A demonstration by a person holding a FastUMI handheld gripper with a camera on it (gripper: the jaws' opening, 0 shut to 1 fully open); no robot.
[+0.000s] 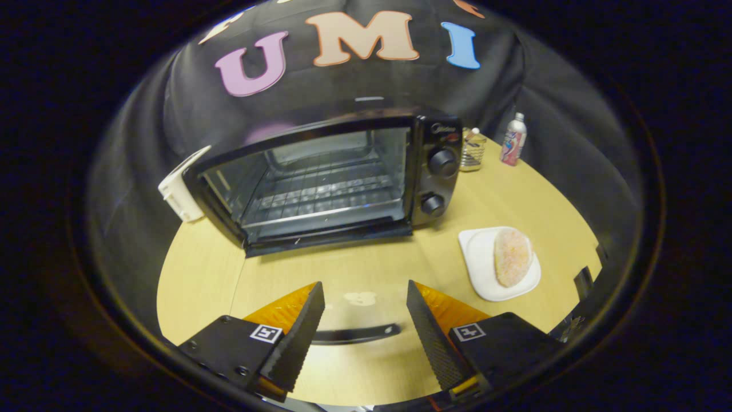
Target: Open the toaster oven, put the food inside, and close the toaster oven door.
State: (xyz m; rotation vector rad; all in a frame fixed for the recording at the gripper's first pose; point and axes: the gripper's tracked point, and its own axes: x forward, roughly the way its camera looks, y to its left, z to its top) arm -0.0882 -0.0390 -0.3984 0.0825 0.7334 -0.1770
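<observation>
**With the door down, step two is up: fetch the food**

While the gripper [366,312] hangs over the desk [194,274] with its fingers spread wide and nothing between them, the toaster oven [337,177] sits beyond them with its glass door [343,303] dropped flat onto the desk. The door handle [354,335] lies between the fingers, close in. I read the opening step as done.

Food [512,256]: a sugared bun or doughnut, lying on a white plate [477,269], on the desk to the right of the oven and ahead-right of the right finger. Untouched, well apart from the gripper.

Oven cavity looks empty, wire rack [326,191] visible inside. Two knobs on the right panel, not relevant.

Next move, as I judge it:
- swing right, come down over the plate
- straddle the bun across its narrow width, close gently; it looks soft, will squash or shed sugar
- lift clear of the plate rim, carry over the lowered door, set on the rack
- then get under the door edge and swing it up

Background: a bottle [513,139] and a small jar [472,150] behind the oven's right side, a white box [180,194] at its left. All out of the path.
</observation>
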